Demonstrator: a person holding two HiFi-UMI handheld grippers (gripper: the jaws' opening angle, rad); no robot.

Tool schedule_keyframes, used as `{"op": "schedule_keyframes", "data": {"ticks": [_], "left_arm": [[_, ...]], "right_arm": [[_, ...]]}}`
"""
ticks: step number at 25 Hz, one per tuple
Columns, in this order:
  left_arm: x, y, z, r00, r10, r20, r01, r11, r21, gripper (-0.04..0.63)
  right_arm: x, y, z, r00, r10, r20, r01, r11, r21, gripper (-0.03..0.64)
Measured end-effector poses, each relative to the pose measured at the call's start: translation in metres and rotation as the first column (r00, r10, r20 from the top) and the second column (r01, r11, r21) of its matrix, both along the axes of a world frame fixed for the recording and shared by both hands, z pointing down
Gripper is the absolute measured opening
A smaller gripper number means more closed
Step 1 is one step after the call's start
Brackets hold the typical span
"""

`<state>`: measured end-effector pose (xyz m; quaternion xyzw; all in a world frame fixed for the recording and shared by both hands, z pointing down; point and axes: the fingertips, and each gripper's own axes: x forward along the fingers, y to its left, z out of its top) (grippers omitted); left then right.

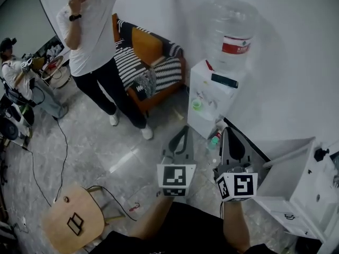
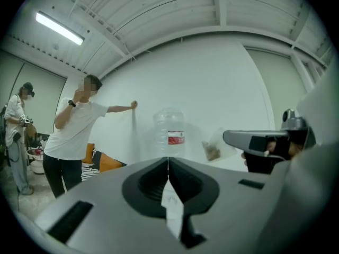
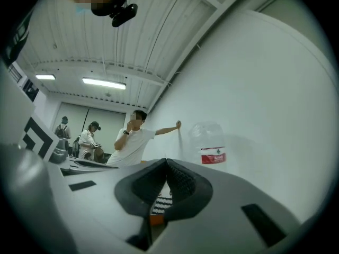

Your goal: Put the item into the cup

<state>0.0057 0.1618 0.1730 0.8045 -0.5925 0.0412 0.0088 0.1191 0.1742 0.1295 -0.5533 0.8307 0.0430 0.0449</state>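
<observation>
Standing off from the water dispenser (image 1: 211, 97), with both claws raised and aimed at it. The left gripper (image 1: 184, 130) is clenched: its own view shows the jaws meeting on one seam with nothing between them. The right gripper (image 1: 226, 131) is clenched the same way, and its own view shows only background through the slit. In the dispenser's tap recess sits a small green cup (image 1: 197, 104); taking it for the task's cup is a guess. It lies ahead along the line of both claws, between the two tips and closer to the left one, so the left hand looks the nearer to it. The item is less certain. The left gripper view shows a small clear bag (image 2: 213, 147) with brown contents just beside the tip of the right gripper, on the side toward the left one. I cannot tell whether it touches that tip or rests behind it. If the bag is the item, the right hand is the nearer. A person (image 1: 92, 30) stands well apart at the left, against the wall.
</observation>
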Motion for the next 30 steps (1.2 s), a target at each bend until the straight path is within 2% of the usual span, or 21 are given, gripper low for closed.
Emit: {"op": "schedule_keyframes", "data": {"ticks": [4, 10, 14, 17, 24, 30], "left_arm": [[-0.036, -0.066, -0.001, 1.000, 0.008, -0.011, -0.008, 1.000, -0.025, 0.014], [-0.070, -0.137, 0.007, 0.999, 0.016, -0.028, -0.018, 0.998, -0.062, 0.014], [-0.077, -0.168, 0.011, 0.997, 0.051, -0.052, -0.054, 0.997, -0.060, 0.014], [-0.083, -0.186, 0.020, 0.995, 0.054, -0.078, -0.060, 0.996, -0.070, 0.014], [-0.086, -0.209, 0.051, 0.993, 0.054, -0.106, -0.068, 0.988, -0.135, 0.014], [-0.079, -0.225, 0.082, 0.995, 0.056, -0.086, -0.072, 0.978, -0.195, 0.014]], "right_arm": [[-0.032, -0.056, -0.019, 0.999, 0.004, -0.055, -0.002, 0.999, 0.042, 0.011], [-0.072, -0.130, -0.019, 0.998, -0.002, -0.068, 0.004, 1.000, 0.026, 0.011], [-0.092, -0.162, -0.018, 0.981, 0.032, -0.193, -0.021, 0.998, 0.058, 0.011], [-0.100, -0.179, -0.015, 0.972, 0.034, -0.234, -0.021, 0.998, 0.060, 0.011], [-0.101, -0.207, 0.016, 0.968, 0.015, -0.250, -0.024, 0.999, -0.034, 0.011], [-0.095, -0.229, 0.056, 0.970, 0.000, -0.244, -0.031, 0.992, -0.123, 0.011]]}}
